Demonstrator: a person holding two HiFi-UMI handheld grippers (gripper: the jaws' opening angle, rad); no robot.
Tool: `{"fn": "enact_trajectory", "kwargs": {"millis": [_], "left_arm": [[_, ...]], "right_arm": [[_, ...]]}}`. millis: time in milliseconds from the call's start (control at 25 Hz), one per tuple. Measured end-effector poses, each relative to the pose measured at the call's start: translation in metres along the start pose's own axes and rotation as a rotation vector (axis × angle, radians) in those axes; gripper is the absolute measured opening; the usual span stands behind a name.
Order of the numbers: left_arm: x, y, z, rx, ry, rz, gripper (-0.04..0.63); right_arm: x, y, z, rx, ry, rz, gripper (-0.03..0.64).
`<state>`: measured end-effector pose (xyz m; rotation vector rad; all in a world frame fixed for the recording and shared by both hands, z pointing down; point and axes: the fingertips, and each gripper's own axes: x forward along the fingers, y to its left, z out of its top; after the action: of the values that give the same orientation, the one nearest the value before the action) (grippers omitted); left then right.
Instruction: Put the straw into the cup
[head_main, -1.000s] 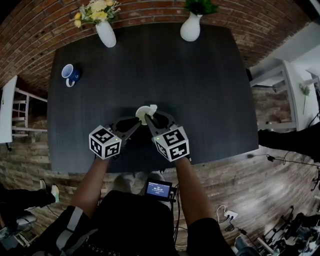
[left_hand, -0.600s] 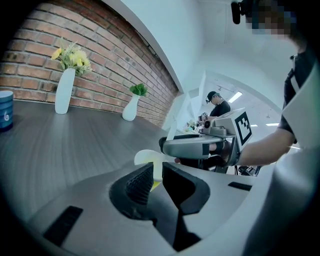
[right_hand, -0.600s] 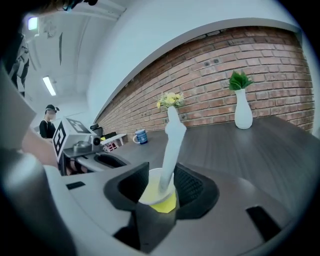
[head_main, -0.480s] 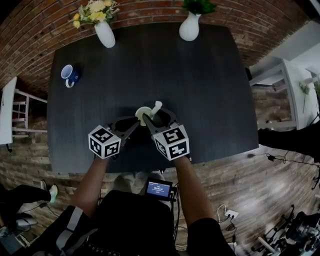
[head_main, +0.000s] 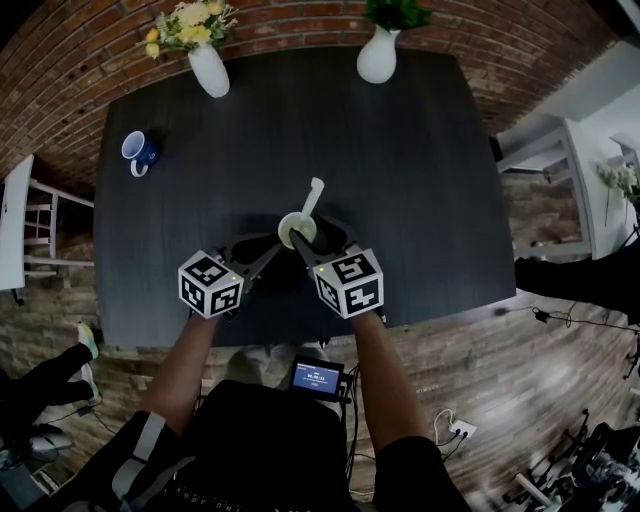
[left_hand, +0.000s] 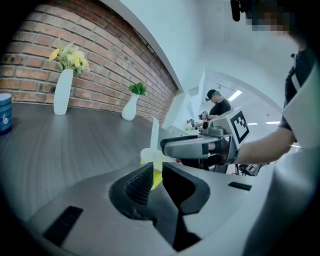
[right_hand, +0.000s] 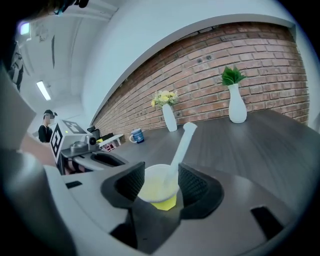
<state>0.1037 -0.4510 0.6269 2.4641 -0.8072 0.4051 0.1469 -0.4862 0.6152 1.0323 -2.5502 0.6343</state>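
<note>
The fingers (right_hand: 192, 186) of the right gripper (right_hand: 161, 176) stood wide apart, having just been opening, and flanked the cup (right_hand: 159, 189) without pressing it. The left gripper (left_hand: 156, 172) was clamped low on the cup's yellow wall. The straw (right_hand: 183, 142) stood in the cup, leaning to the upper right of the frame. Both things looked light. The cup seemed thin-walled and easily tipped or crushed, so a gentle hold low on its wall would suit it. The straw looked stiff and slick, best taken mid-shaft. Only the right gripper view showed the straw's foot inside the rim. The left gripper view alone showed the pinch on the wall. The head view placed the cup at lower centre of the dark table (head_main: 420, 150).
</note>
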Motion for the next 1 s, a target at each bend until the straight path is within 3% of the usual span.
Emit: {"fn": "enact_trajectory", "kwargs": {"millis": [1000], "left_arm": [[-0.002, 0.001, -0.010, -0.013, 0.027, -0.010, 0.038]], "right_arm": [[-0.004, 0.014, -0.012, -0.027, 0.020, 0.042, 0.181]]}}
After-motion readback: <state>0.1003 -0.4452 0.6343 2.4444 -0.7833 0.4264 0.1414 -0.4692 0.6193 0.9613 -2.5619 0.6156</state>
